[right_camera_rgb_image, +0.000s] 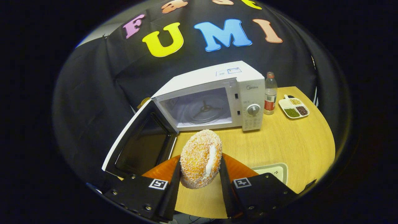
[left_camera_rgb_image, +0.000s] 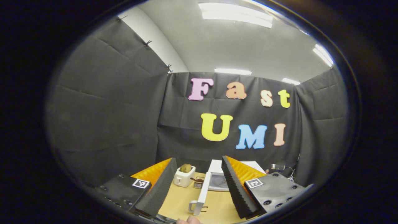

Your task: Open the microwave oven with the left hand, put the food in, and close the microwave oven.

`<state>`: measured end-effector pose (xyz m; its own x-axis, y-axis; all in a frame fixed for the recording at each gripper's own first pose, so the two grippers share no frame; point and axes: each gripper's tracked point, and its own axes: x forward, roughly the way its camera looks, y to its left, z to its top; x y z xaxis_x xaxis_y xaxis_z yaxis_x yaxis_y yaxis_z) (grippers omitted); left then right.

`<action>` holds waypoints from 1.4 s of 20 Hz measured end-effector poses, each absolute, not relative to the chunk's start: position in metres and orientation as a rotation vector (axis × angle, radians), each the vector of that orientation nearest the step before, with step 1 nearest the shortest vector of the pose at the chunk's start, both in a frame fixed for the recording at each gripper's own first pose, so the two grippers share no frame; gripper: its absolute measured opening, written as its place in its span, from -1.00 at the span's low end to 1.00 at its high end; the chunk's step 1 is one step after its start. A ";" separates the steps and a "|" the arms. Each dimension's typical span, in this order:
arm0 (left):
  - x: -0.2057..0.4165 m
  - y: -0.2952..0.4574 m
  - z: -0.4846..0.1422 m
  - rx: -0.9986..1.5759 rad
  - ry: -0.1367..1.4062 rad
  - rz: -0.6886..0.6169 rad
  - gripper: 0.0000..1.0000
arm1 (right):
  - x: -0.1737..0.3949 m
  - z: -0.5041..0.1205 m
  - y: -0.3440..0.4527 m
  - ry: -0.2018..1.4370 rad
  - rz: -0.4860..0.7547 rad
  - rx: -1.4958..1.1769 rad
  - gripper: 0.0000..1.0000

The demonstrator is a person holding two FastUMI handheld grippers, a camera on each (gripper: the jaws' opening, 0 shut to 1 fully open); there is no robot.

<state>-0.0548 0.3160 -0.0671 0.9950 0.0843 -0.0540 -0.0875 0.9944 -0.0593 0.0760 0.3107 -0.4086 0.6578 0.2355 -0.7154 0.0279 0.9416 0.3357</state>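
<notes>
The right gripper [right_camera_rgb_image: 199, 174] pinches the soft, crumbly donut [right_camera_rgb_image: 200, 158] by its sides – light, easy to squash – just ahead of the open microwave [right_camera_rgb_image: 217, 93], while the left gripper [left_camera_rgb_image: 197, 189] is spread.

The microwave [right_camera_rgb_image: 211, 99] cavity stands open with bare table [right_camera_rgb_image: 279, 143] before it. Its swung-out door [right_camera_rgb_image: 140, 143] blocks the left; a bottle [right_camera_rgb_image: 270, 93] stands right.

My doughnut [right_camera_rgb_image: 200, 158] looks rough, crusted with crumbs. The microwave [right_camera_rgb_image: 217, 93] is glossy white plastic; the table [right_camera_rgb_image: 279, 140] is smooth matt wood.
</notes>
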 end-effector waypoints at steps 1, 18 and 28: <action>-0.051 0.319 -0.069 -0.060 0.064 0.098 0.84 | 0.084 -0.414 0.316 0.854 0.124 0.345 0.24; 0.034 0.328 -0.127 -0.001 0.319 0.253 0.84 | 0.242 -0.531 0.358 0.842 0.007 0.649 0.23; 0.048 0.343 -0.160 -0.031 0.386 0.293 0.84 | 0.302 -0.568 0.340 0.689 -0.175 0.631 0.22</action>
<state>0.0476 0.3426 -0.1604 0.8850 0.2759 -0.3751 -0.2875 0.9574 0.0260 0.3017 0.3396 -0.5676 0.7658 0.0514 -0.6410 0.3518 0.8010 0.4845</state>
